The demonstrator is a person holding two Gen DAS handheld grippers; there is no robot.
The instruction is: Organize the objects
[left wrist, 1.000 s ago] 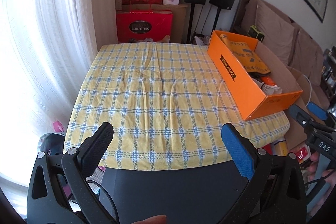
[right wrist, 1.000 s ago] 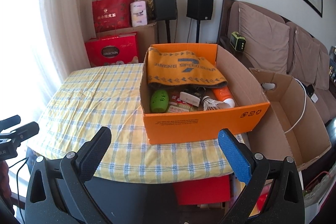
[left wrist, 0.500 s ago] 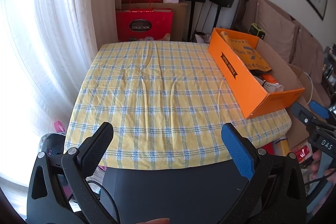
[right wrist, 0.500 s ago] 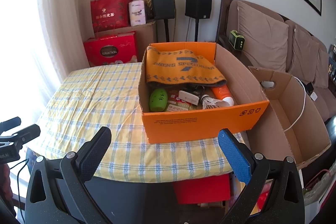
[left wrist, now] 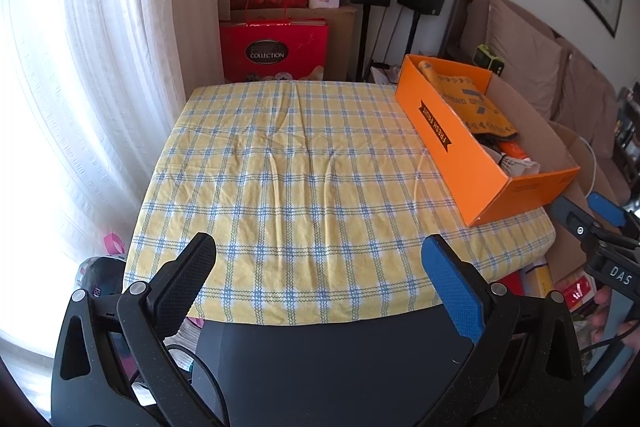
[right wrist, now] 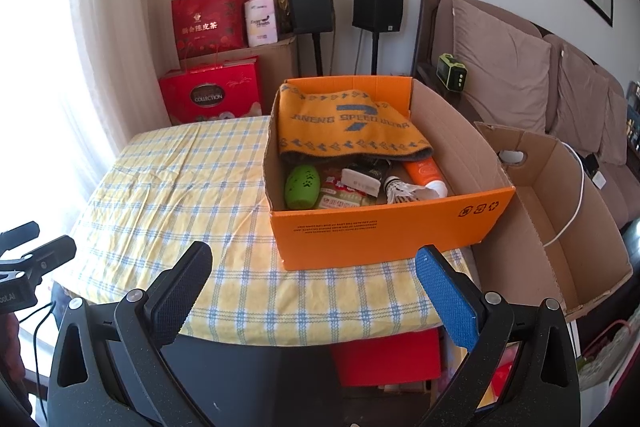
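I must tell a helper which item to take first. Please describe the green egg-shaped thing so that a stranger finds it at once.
Look at the orange box on the checked tablecloth. Inside it, in the near left corner, in front of the orange towel, lies the green egg. It is the only green item there, and it has paw-print holes.

Brown sofa, bright curtained window

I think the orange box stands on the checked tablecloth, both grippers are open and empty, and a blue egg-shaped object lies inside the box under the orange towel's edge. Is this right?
One detail is wrong: the egg-shaped object is green, not blue, as the right wrist view shows. The rest holds: the orange box stands on the checked tablecloth, near the orange towel, and the left gripper and right gripper are open and empty.
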